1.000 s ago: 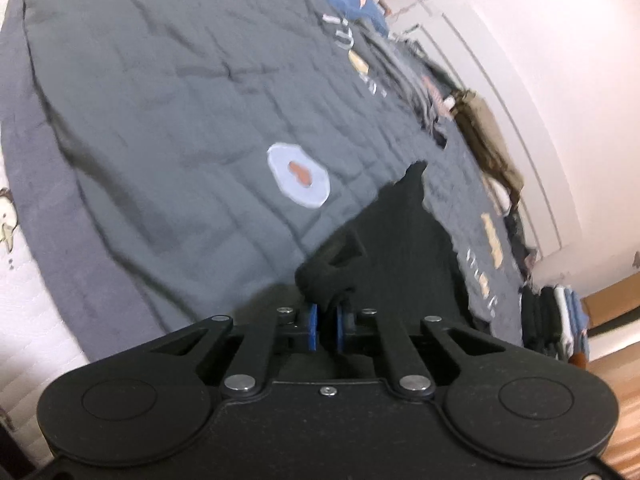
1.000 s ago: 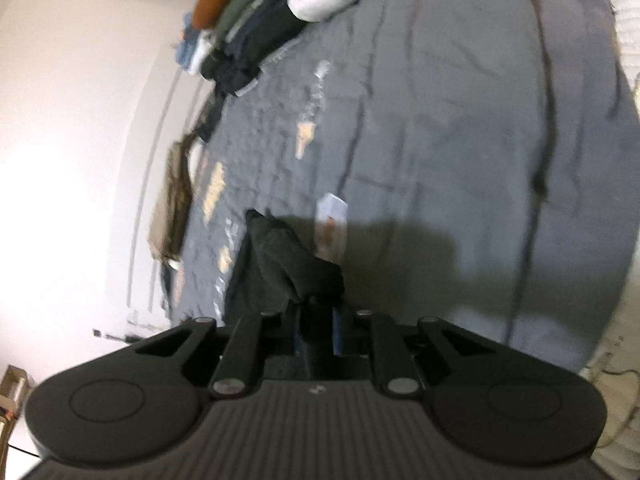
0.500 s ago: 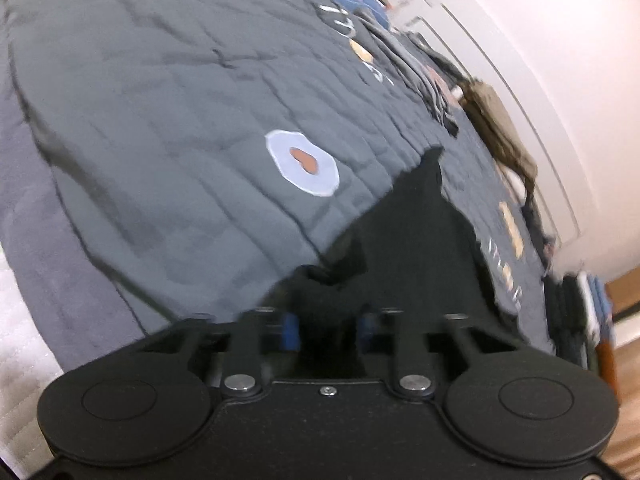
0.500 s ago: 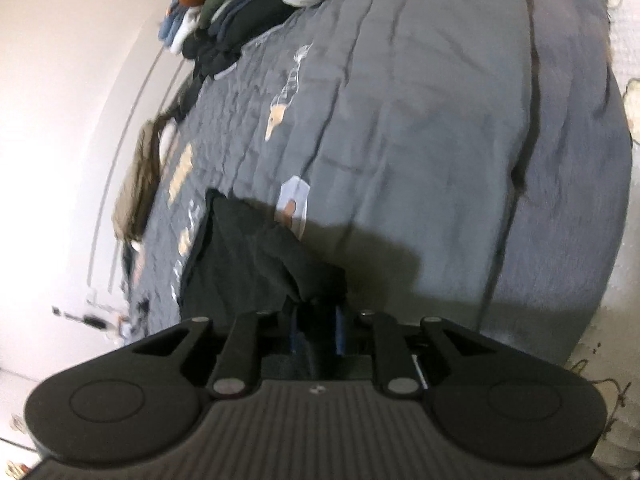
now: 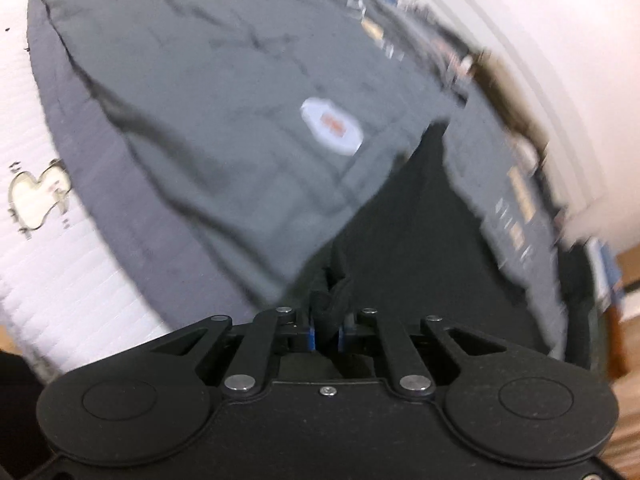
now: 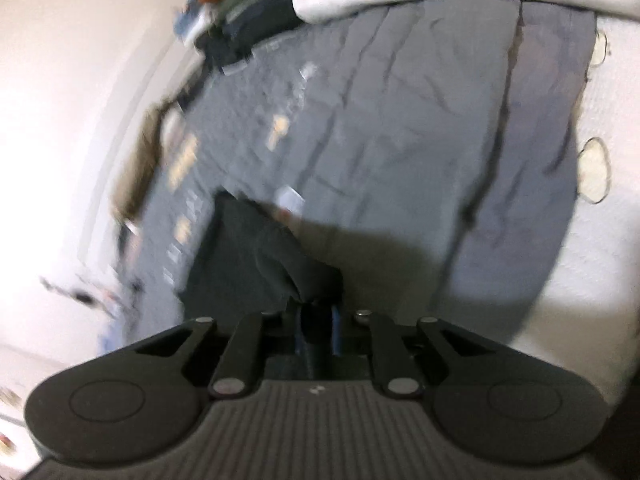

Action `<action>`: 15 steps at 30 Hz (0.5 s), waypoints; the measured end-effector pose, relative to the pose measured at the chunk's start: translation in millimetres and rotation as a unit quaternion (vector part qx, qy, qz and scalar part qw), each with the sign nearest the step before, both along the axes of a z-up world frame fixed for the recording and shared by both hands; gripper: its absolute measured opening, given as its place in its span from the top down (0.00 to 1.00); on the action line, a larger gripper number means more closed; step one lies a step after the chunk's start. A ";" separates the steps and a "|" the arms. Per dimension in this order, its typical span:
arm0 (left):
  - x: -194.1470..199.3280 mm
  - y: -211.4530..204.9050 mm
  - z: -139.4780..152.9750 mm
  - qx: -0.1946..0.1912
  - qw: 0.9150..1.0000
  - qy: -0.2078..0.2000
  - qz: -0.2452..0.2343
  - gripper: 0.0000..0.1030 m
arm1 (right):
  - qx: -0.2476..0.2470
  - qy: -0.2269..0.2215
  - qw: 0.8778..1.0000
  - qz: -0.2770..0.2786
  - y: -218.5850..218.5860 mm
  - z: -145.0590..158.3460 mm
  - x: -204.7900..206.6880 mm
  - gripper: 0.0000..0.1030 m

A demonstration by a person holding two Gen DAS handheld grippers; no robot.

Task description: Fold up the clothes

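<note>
soft black garment [image 5: 420, 240], bunched in both fingers [image 5: 312, 334]

Open grey quilt [image 5: 208, 92] beside clothes pile [image 6: 256, 4]

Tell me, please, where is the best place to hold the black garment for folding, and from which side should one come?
Probably the near corners of the black garment, approached from the bed's near edge. Its far part lies flat on the grey bedspread, so only the near hem gives fabric to pinch. The left tool and right tool each already clamp bunched black cloth there.
</note>
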State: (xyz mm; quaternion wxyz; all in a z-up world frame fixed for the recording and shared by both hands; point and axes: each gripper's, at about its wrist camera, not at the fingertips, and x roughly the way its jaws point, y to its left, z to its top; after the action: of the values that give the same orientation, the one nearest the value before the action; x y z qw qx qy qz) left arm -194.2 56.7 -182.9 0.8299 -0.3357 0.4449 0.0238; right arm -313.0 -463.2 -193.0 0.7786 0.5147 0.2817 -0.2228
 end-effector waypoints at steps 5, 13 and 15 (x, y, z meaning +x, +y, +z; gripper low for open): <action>-12.1 -2.5 26.0 0.110 0.993 -0.032 0.008 0.73 | -0.057 0.016 0.998 0.025 2.6 17.6 -2.3 0.76; -18.3 -21.3 75.2 0.218 0.966 -0.140 -0.017 0.62 | -0.274 0.012 0.961 0.040 19.3 79.3 -7.3 0.59; -16.1 -34.1 81.7 0.232 0.959 -0.160 -0.043 0.52 | -0.295 0.003 0.953 0.065 19.6 87.6 2.7 0.58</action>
State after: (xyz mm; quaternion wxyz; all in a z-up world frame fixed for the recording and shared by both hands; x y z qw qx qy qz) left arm -210.3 22.5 -101.3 0.9455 -0.1140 0.3027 0.0362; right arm -310.3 -443.5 -105.3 0.9076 0.2418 0.2387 -0.2467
